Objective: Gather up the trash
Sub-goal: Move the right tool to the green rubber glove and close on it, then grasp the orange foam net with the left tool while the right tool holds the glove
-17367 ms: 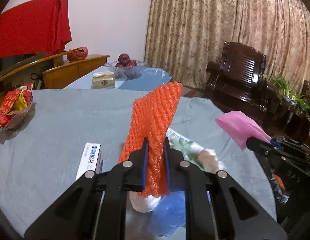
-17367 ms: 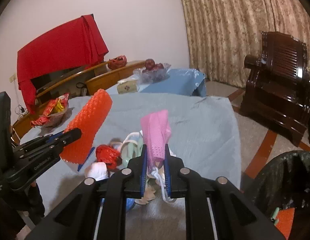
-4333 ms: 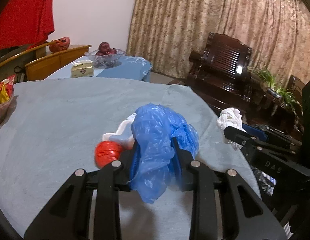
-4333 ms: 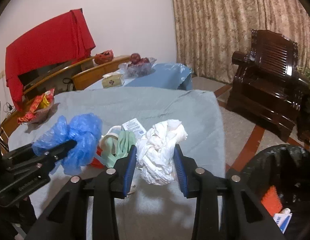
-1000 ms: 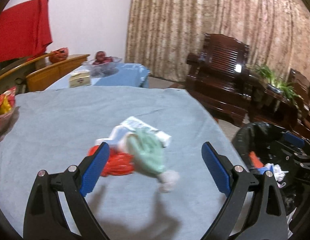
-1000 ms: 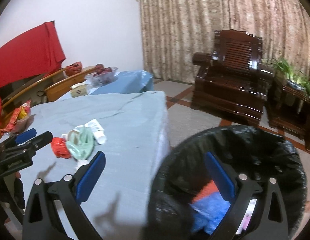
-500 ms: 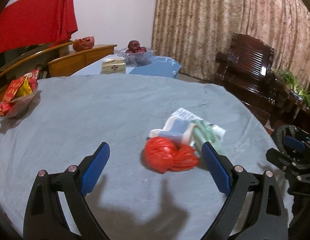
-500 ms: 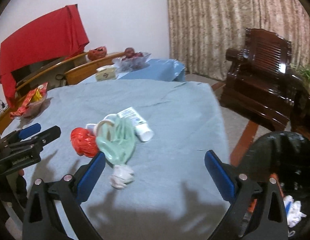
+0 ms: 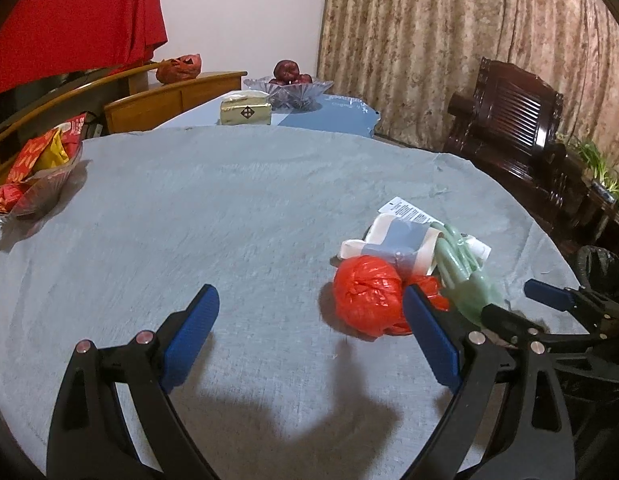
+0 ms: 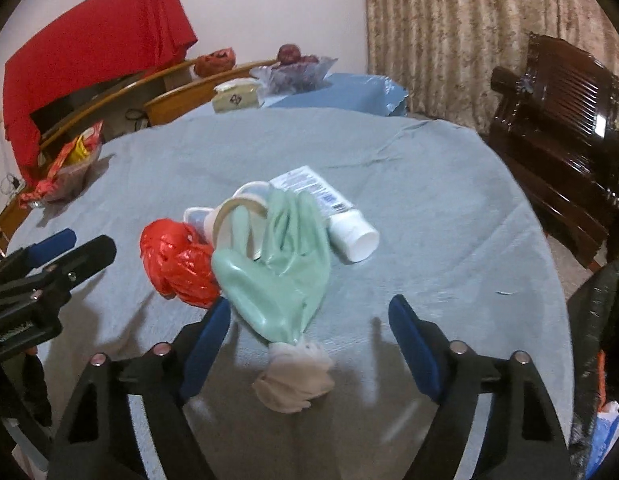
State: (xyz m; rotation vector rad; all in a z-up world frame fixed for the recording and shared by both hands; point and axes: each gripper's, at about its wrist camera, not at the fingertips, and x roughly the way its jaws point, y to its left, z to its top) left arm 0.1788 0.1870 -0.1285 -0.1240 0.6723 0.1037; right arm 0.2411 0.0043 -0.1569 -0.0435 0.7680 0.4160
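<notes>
On the round table covered with grey-blue cloth (image 10: 429, 184), a glass bowl of red snack packets (image 10: 65, 168) is seen at far left. The left gripper (image 9: 309, 320) is held with jaws wide apart, nothing between them. The crumpled red plastic bag (image 10: 175, 258), pale green rubber glove (image 10: 279, 264) and white squeeze tube (image 10: 329, 208) lie touching at centre. The right gripper (image 10: 309, 316), jaws apart and just narrowed, is held around the glove's cuff end, unclamped. The black-lined trash bin (image 10: 601, 320) stands rightmost.
</notes>
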